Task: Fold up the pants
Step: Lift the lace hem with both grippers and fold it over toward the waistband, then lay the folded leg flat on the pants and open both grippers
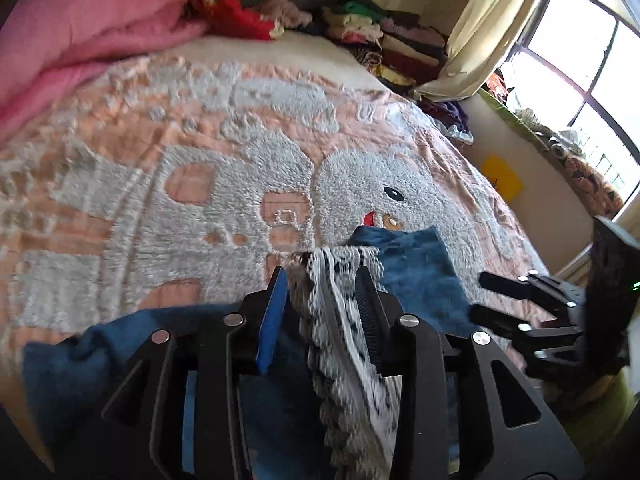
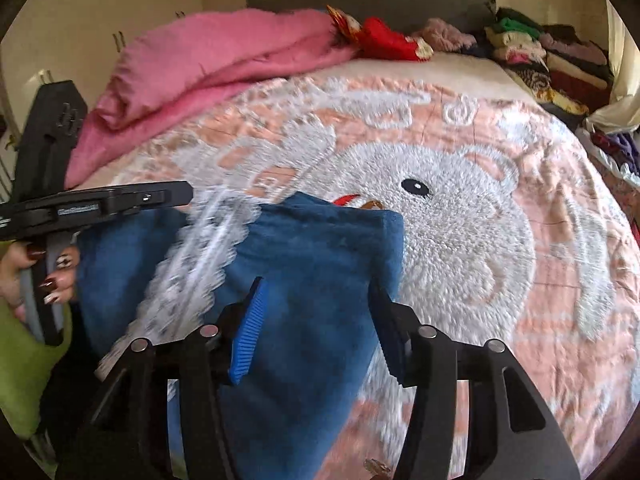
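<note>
Blue pants with a white lace trim lie on the bed near its front edge; in the left wrist view the pants show beyond my fingers. My left gripper has its jaws around the lace trim, with a gap still showing on the left side. It also shows in the right wrist view at left, over the pants. My right gripper is open, jaws wide, just above the blue cloth. It shows at the right edge of the left wrist view.
The bed carries a peach and white bear-pattern blanket. A pink blanket lies at the back left. Stacked clothes sit at the back right. A window and curtain are on the right.
</note>
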`<state>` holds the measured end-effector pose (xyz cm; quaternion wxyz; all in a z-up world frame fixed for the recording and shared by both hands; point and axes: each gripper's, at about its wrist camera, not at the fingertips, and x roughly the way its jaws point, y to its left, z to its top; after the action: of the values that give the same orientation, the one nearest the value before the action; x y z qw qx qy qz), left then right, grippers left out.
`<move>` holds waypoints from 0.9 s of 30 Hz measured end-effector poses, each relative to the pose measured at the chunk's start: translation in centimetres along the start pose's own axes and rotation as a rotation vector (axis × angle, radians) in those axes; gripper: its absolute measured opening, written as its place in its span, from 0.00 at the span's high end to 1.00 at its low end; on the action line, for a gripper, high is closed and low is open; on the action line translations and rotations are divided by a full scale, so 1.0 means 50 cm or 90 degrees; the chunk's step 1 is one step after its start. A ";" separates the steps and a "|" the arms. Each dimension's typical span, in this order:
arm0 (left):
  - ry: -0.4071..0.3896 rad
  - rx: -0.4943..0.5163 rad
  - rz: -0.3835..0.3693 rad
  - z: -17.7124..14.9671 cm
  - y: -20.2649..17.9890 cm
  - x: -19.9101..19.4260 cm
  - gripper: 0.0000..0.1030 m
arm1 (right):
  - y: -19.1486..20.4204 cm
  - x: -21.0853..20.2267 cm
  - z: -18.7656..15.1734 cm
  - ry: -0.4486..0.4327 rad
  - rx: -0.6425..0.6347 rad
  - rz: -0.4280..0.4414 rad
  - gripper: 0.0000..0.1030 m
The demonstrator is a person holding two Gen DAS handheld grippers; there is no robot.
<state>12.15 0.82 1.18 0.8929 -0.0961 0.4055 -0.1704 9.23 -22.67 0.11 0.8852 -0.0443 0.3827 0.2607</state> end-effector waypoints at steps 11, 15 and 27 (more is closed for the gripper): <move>0.081 0.124 -0.019 -0.145 -0.117 -0.072 0.85 | 0.085 -0.071 -0.094 0.028 -0.066 0.038 0.51; 0.153 0.140 0.022 -0.187 -0.121 -0.033 0.85 | 0.102 -0.043 -0.139 0.085 -0.078 0.021 0.51; 0.161 0.110 0.042 -0.198 -0.101 -0.045 0.66 | 0.081 -0.038 -0.163 0.099 -0.014 0.035 0.45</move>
<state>2.13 -3.34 -2.18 0.8448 0.0170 0.5015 -0.1860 0.83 -22.26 -3.79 0.8448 -0.0633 0.4484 0.2851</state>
